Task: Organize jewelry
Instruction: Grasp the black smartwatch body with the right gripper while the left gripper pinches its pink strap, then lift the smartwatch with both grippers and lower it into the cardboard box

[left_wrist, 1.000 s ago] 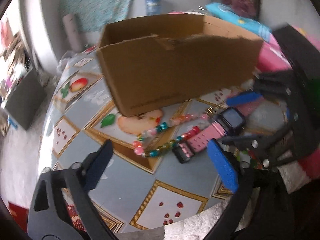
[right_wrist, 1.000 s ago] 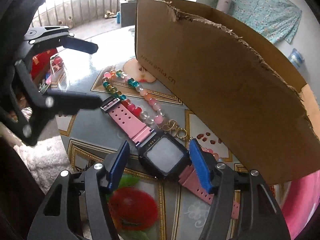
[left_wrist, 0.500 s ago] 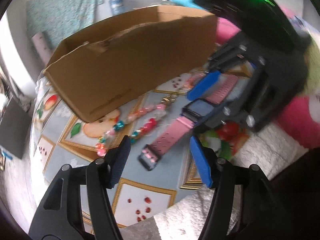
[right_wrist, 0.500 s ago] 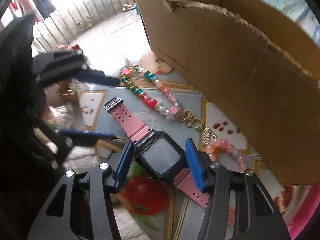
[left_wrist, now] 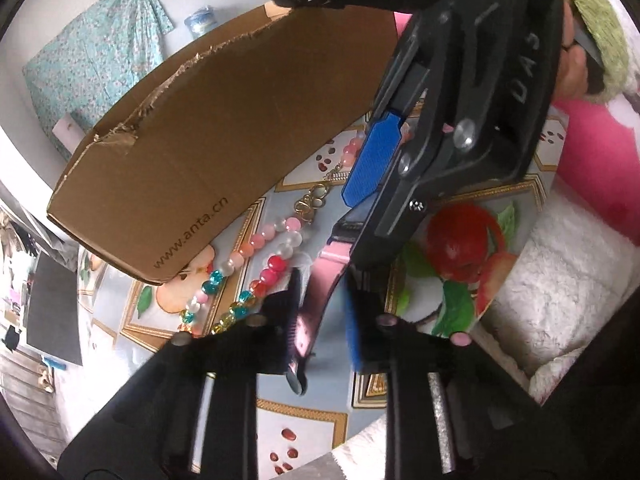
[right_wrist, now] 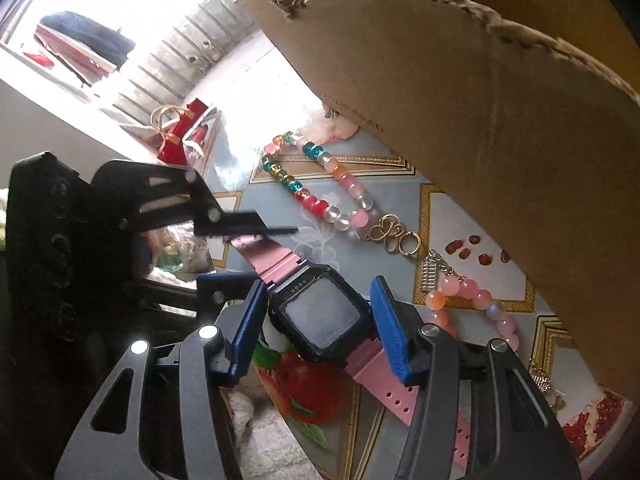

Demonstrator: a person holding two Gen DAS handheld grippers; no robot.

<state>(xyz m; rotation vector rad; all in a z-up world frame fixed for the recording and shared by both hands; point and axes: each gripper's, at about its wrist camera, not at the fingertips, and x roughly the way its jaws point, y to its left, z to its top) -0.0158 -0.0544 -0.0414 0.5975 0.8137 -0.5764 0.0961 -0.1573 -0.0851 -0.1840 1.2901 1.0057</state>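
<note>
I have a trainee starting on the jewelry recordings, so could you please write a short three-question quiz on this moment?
1. True or false: the watch has a green strap.
2. The bead necklace lies A) inside the cardboard box, B) on the table beside the box, C) in the right gripper.
3. Which gripper has its tips at the watch's pink strap?

Key: 1. False, the strap is pink. 2. B. 3. The left gripper, whose jaws have just been closing with the strap between them; the right gripper brackets the watch's face.
</note>
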